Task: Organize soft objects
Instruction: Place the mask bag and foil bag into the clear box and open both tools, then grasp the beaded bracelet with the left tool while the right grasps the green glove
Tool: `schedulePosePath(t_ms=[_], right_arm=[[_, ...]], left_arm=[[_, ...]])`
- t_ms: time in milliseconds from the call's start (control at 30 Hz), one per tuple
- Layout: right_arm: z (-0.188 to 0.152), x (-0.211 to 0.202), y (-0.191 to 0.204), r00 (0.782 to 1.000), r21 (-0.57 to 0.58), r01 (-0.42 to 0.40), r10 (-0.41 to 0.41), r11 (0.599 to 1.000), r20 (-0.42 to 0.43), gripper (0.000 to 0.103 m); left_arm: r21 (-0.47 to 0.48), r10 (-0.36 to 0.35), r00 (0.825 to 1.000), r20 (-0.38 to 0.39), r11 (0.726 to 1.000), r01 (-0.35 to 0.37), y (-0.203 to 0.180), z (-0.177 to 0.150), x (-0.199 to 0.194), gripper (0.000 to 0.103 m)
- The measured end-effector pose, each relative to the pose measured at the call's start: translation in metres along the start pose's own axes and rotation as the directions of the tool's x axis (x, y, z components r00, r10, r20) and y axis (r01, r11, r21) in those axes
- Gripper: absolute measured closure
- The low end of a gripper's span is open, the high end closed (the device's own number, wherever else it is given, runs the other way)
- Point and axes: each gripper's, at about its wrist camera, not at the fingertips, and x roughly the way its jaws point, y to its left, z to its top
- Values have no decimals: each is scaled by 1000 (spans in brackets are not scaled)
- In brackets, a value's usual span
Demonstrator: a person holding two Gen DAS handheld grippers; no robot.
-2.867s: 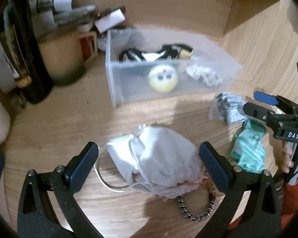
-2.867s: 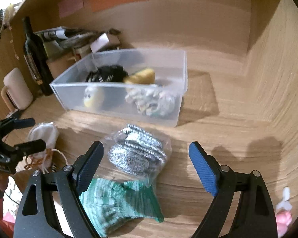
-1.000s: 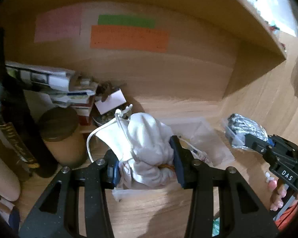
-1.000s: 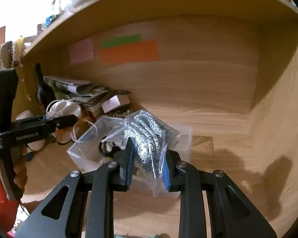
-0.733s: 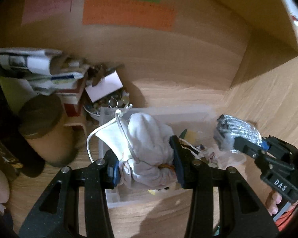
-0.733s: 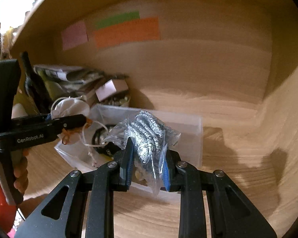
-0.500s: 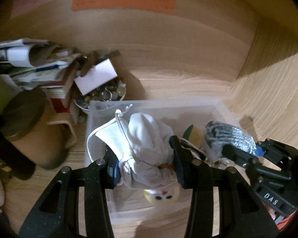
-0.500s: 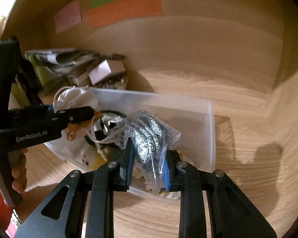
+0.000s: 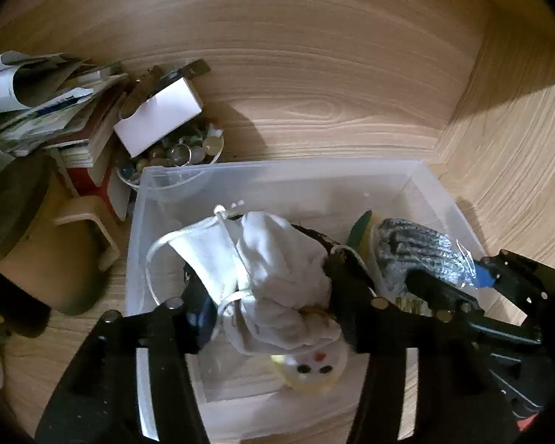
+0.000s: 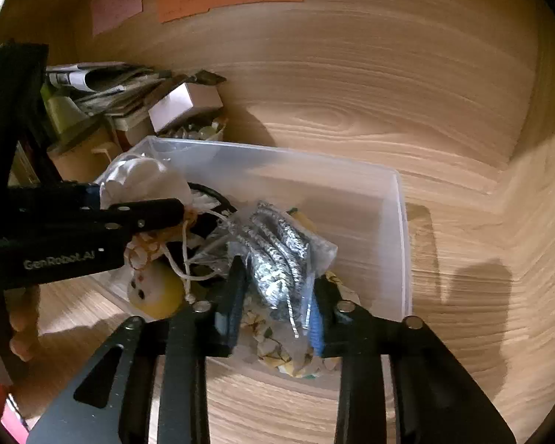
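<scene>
Left wrist view: the left gripper (image 9: pixel 273 307) has its jaws clamped on a white pouch (image 9: pixel 266 277), which bulges up between them with its cord looping out to the left. Below the jaws sits a clear bin (image 9: pixel 277 177); a yellow toy (image 9: pixel 310 370) lies in it just under the pouch. To the right of the jaws, the right gripper (image 9: pixel 458 281) holds a bagged silver scrubber (image 9: pixel 418 255) over the same bin. A mug (image 9: pixel 37 229) and a bowl (image 9: pixel 177 151) of marbles stand well left of the jaws.

Right wrist view: the right gripper (image 10: pixel 275 296) pinches the scrubber (image 10: pixel 277 255) narrowly between its jaws, above the bin (image 10: pixel 399 229). Left of the jaws, the left gripper (image 10: pixel 144 207) grips the pouch (image 10: pixel 144 181) over the bin's left part, with the toy (image 10: pixel 155 288) beneath it.
</scene>
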Motion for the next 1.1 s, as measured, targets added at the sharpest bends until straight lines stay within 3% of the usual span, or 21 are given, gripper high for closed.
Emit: schedulePosePath(t_ms=[67,333,667,800,967,1100], right_arm=[[0,-3,0,1000,-4,7,-7,1000,5,59],[-1,-35,1,994,-25,59,-56,998,91,36],[-10,-105,6,969,-13,40,-35,999,243,20],[-23,-135,11,955,-17,42,-35,999,294,19],[-46,-153,14,950,-11,54,-48,998,307,16],[-69,-155,15,960,9,44,-45,999,278,15]], left_arm=[[4,-2,1000,7,1000,2,-1,0,-4,40],[24,-16,996,83,1000,14,-6,-4,-43,27],[76,-19,973,229,997,2,-19,-19,-113,8],[91,-10,962,272,996,-15,-21,-34,-135,3],[106,1,959,283,994,-33,-20,-63,-151,1],[112,20,973,230,993,-46,-18,-92,-150,0]])
